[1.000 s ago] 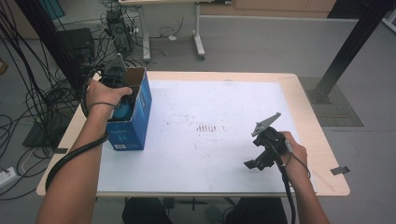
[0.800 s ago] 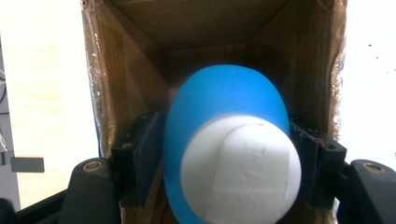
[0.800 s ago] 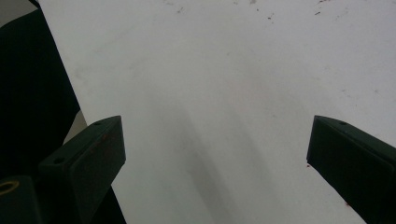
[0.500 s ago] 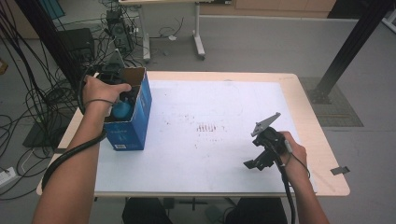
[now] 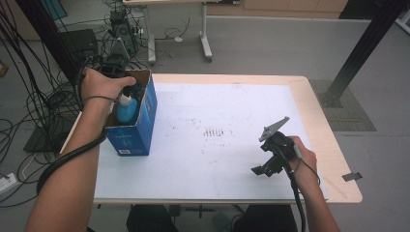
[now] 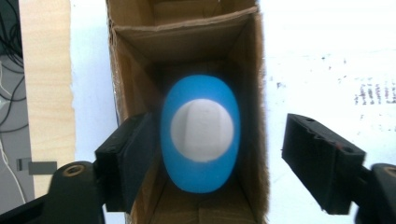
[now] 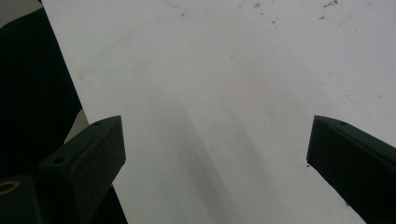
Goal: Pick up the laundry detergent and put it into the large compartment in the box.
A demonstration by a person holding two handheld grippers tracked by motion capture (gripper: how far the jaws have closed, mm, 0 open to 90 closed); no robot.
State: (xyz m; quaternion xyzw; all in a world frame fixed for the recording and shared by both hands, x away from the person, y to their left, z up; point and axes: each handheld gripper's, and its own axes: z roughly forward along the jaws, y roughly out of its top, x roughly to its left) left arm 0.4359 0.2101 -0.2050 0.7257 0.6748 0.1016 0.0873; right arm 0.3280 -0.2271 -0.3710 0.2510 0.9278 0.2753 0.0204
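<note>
Left hand-held gripper (image 6: 212,163), which we held unclenched astride the blue-and-white plastic bottle (image 6: 201,133), risked snagging the blue cardboard box's (image 5: 145,121) wall on closing.

A white sheet (image 5: 227,145) covers the wooden table (image 5: 333,159). Cables (image 5: 29,96) tangle on the floor at left; a desk's legs (image 5: 205,38) stand far.

The left hand (image 5: 102,84) now sits farther back over the open blue cardboard box (image 5: 133,121), so the white cap of the blue bottle (image 5: 126,107) inside shows, with the left tool (image 6: 224,163) spread wide around it.
</note>
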